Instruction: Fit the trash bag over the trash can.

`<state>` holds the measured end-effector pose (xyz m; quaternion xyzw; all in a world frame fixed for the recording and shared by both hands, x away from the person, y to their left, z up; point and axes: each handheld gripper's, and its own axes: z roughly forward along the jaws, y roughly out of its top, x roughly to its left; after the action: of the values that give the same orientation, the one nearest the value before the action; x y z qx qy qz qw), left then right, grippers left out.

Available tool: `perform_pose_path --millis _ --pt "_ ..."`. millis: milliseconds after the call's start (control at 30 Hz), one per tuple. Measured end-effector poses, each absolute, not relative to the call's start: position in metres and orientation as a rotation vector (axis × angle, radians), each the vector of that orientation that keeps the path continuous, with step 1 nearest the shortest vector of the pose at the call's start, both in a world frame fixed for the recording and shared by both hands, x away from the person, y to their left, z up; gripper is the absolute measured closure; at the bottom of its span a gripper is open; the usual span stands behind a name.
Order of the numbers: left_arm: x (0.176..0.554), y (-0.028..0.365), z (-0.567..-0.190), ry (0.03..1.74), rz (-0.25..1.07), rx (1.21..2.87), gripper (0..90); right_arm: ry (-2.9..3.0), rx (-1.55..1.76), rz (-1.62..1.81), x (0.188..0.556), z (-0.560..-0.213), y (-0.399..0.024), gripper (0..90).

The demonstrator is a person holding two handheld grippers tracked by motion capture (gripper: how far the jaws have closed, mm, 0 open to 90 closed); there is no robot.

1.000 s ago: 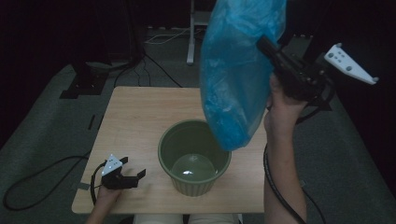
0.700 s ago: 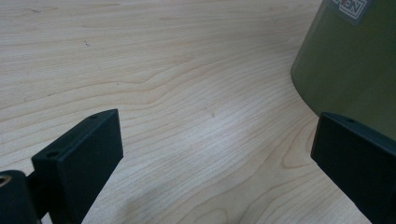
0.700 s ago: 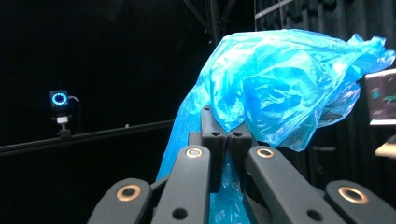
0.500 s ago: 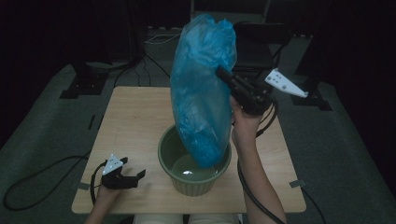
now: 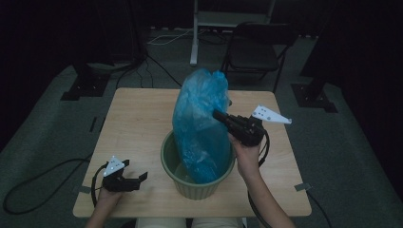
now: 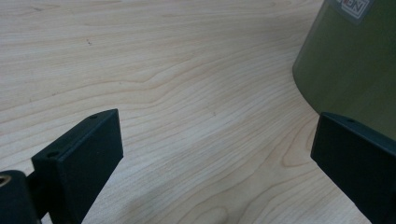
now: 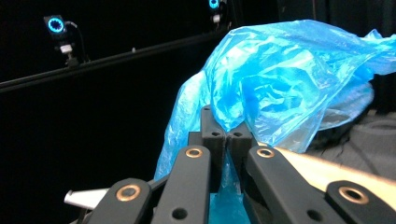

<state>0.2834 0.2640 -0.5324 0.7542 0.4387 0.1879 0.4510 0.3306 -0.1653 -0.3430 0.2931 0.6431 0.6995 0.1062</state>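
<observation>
The table [image 5: 142, 123] carried a green bucket [image 5: 176, 166] near its 6 o'clock edge. A blue bag [image 5: 199, 123] hung upright, long axis vertical, its lower end inside the bucket and its top standing well above the rim. The right gripper [image 5: 219, 114], at the bag's 3 o'clock, had its jaws pressed together, pinching the plastic high up, so the bag hung straight below the grip. The left gripper [image 5: 138, 179] rested on the table at the bucket's 9 o'clock, jaws spread and holding nothing.
</observation>
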Motion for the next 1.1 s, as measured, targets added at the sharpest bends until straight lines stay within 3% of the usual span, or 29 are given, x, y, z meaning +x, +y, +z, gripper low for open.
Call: perform_pose_path --millis 367,667,767,800,1033,1100 --pt "0.283 0.261 -0.484 1.032 0.425 1.840 3.0 2.101 0.901 1.936 0.310 -0.377 -0.168 89.5" --pt "0.296 0.239 -0.412 0.958 0.423 1.833 3.1 2.097 0.875 1.952 0.306 -0.371 -0.165 89.4" --pt "0.306 0.226 -0.388 0.971 0.507 1.837 7.5 2.091 0.854 1.954 0.306 -0.364 -0.164 89.4" --pt "0.309 0.223 -0.380 0.956 0.506 1.821 16.1 2.084 0.847 1.957 0.305 -0.362 -0.163 89.4" --pt "0.313 0.190 -0.350 0.776 0.282 1.817 17.4 2.068 0.828 1.970 0.305 -0.355 -0.163 88.1" --pt "0.312 0.179 -0.347 0.738 0.240 1.834 17.3 2.071 0.823 1.981 0.306 -0.355 -0.162 75.9"
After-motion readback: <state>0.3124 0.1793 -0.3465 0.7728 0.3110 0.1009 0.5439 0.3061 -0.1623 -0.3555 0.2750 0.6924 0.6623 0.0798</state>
